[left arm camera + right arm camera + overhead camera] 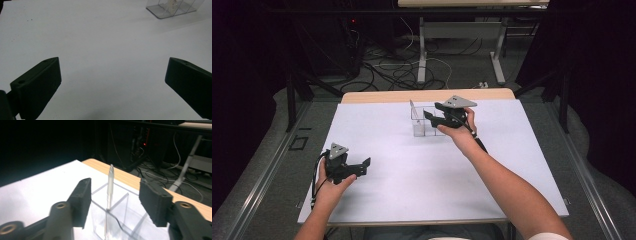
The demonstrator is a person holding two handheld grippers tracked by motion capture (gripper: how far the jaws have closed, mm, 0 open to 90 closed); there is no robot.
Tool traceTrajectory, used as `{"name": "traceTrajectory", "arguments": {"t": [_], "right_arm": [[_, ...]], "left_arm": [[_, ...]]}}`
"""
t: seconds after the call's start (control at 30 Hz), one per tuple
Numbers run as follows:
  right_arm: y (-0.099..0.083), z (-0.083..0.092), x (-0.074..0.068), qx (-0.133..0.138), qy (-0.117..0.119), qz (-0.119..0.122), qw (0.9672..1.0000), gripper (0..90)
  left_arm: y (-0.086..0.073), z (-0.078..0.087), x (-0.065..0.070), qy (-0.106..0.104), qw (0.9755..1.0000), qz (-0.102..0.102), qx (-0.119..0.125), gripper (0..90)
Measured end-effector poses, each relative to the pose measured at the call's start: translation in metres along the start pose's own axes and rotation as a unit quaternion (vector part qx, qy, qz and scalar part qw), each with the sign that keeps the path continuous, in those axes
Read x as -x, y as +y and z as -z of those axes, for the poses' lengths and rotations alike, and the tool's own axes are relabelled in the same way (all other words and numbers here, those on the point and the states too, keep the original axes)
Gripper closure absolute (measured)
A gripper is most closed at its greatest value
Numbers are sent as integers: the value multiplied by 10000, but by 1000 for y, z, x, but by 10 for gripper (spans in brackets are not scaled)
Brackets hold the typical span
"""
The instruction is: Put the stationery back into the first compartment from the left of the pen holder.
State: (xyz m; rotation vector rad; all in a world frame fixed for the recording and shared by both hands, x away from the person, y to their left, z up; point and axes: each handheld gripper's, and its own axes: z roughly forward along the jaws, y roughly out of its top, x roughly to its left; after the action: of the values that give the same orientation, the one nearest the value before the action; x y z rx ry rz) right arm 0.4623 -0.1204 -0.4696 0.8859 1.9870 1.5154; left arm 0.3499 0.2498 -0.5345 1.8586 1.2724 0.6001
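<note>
The pale pen-like stick (110, 185) stands already inside the clear divided box (424, 122), leaning a little against the inner partition, so the placing looks done. You can see this best in the right gripper view: the stick rises between the two jaws of your right gripper (113, 203), but the pads do not press it; there is free space on both sides. I judge that the stick is released and what is left for you is only to bring this hand away without knocking the box. I cannot tell from the pictures if more things must go into the box; the white sheet (412, 170) around it carries nothing else.

In the high view, your right gripper (434, 117) is at the far middle of the table, just at the right wall of the box, with the jaws pointing to the left and slightly down. Your forearm comes in as a long diagonal from the lower right corner, and the wrist is quite straight.

Your left gripper (364, 167) rests low at the near left part of the sheet, well apart from the box. Its jaws stand wide apart with nothing between them, and they point to the right, toward the middle of the table.
</note>
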Motion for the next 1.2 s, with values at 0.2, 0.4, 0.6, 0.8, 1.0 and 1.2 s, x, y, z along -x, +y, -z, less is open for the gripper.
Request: {"name": "traceTrajectory", "arguments": {"t": [0.2,0.4,0.6,0.8,1.0,1.2], "right_arm": [[-15,19,-1,-305,-156,-19,9994,315],[-31,38,-3,-422,-185,-123,9989,291],[-48,51,-1,-672,-227,-161,9974,242],[-61,60,3,-909,-240,-237,9953,179],[-72,71,7,-1160,-384,-191,9923,152],[-84,83,13,-1264,-486,-295,9903,117]], "left_arm": [[0,-1,0,-34,10000,5,-19,5],[1,-1,0,-71,10000,35,-54,5],[0,-3,1,-35,10000,6,-43,5],[0,-3,2,-30,10000,28,-46,5],[0,-3,1,-29,10000,34,-55,5],[0,-3,1,-26,10000,23,-65,5]]}}
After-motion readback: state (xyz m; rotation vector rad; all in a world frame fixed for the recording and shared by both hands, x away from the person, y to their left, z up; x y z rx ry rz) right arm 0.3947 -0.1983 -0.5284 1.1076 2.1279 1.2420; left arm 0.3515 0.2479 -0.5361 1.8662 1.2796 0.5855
